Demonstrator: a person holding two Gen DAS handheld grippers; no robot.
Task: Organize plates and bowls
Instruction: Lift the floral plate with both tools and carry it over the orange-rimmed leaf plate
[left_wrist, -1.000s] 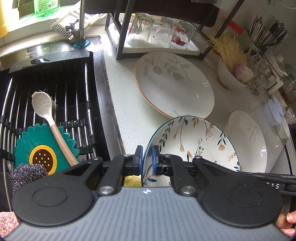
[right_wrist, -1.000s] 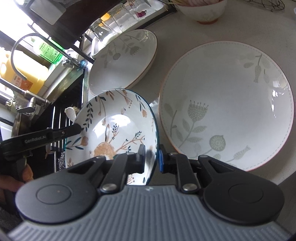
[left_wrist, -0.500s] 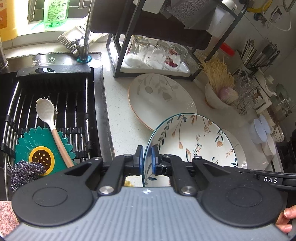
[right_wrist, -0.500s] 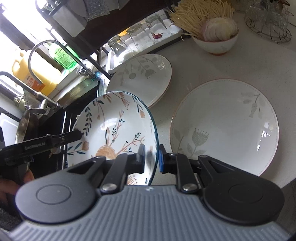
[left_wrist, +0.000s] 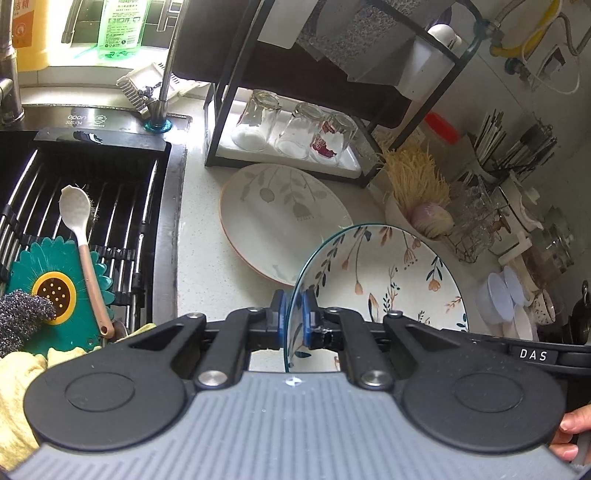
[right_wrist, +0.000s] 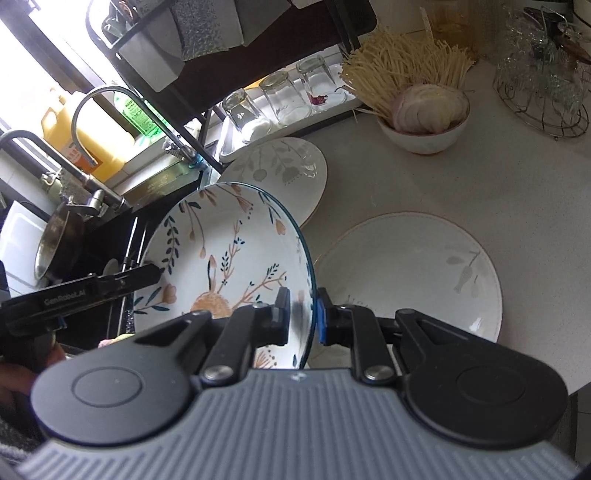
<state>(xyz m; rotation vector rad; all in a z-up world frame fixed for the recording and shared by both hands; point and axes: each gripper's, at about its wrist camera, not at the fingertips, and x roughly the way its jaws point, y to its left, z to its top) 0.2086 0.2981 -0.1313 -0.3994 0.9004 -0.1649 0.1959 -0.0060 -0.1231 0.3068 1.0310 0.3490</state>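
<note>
1. Both grippers clamp one floral plate (left_wrist: 384, 280) by its rim: the left gripper (left_wrist: 293, 317) grips the edge nearest the sink (left_wrist: 92, 192), the right gripper (right_wrist: 301, 314) the opposite edge.
2. That plate hangs tilted in the air above the white counter (right_wrist: 498, 184).
3. Below it lie two pale plates: one (right_wrist: 284, 170) near the glass rack (left_wrist: 288, 110), another (right_wrist: 413, 273) just beside the right gripper.
4. A bowl of noodles (right_wrist: 421, 122) stands farther back.

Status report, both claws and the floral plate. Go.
Left claw and right claw shut on floral plate rims. Plate above counter. Two white plates below, nothing blocking.
</note>
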